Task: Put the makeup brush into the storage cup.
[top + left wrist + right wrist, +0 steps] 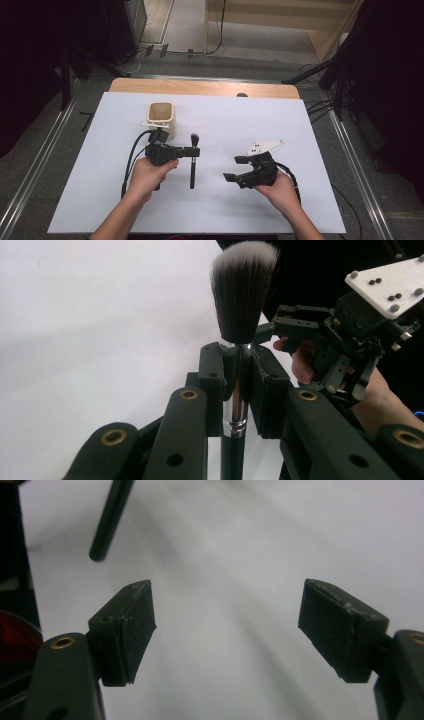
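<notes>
- Left tongs (235, 375): pinching the brush (240, 305) at its ferrule, bristles beyond the tips.
- Right tongs (227, 625): spread, nothing between; brush handle ahead, apart.
- Cup (161, 117): behind left tongs.

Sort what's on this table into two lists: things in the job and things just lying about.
In the job:
- makeup brush, clamped in the left tongs
- right tongs, open, empty
- cream square cup, likely the brush's holder

Lying about:
- white table cover
</notes>
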### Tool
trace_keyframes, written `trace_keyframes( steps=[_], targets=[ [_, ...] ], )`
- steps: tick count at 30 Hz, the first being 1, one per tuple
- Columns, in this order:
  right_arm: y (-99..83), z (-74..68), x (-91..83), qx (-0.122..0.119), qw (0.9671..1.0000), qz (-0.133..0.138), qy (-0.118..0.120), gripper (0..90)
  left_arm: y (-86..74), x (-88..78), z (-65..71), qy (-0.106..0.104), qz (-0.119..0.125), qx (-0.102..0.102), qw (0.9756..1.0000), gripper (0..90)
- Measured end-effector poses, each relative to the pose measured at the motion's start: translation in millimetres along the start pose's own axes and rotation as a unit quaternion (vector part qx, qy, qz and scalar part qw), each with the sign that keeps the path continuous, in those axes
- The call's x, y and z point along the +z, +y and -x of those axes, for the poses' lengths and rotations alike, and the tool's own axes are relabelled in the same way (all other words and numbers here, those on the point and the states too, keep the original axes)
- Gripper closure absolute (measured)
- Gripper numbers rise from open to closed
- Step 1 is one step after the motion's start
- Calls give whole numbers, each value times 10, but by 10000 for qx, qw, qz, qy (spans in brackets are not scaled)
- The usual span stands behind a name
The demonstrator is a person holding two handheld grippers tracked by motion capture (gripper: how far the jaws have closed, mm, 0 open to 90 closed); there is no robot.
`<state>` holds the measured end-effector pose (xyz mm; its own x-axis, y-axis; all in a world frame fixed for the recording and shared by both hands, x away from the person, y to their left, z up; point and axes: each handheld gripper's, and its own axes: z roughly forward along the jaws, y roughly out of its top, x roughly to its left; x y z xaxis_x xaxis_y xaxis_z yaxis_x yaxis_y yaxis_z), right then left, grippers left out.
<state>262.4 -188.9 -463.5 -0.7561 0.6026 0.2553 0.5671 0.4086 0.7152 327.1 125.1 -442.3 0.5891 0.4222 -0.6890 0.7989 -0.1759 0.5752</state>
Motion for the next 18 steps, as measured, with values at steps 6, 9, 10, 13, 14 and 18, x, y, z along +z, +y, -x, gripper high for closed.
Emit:
trace_keyframes(
  steps=[6, 9, 10, 13, 14, 18],
  targets=[
    [-93, 43, -98, 75, 10000, 10, -63, 228, 4, -7, 6, 2, 8, -10, 10000, 785],
    [-133, 61, -152, 4, 9998, 59, -165, 224, 6, -12, 3, 6, 12, 3, 10000, 785],
    [-150, 67, -169, 37, 9998, 68, -177, 224, 6, -14, 1, 9, 12, 0, 10000, 785],
    [-202, 81, -219, 59, 9996, 28, -283, 222, 8, -23, -7, 20, 5, -7, 10000, 785],
    [-222, 86, -233, 39, 9995, 9, -323, 221, 8, -23, -6, 22, 28, -33, 10000, 785],
    [-309, 95, -283, 51, 9987, 44, -505, 211, 12, -29, -6, 27, 26, -37, 10000, 785]
  ],
)
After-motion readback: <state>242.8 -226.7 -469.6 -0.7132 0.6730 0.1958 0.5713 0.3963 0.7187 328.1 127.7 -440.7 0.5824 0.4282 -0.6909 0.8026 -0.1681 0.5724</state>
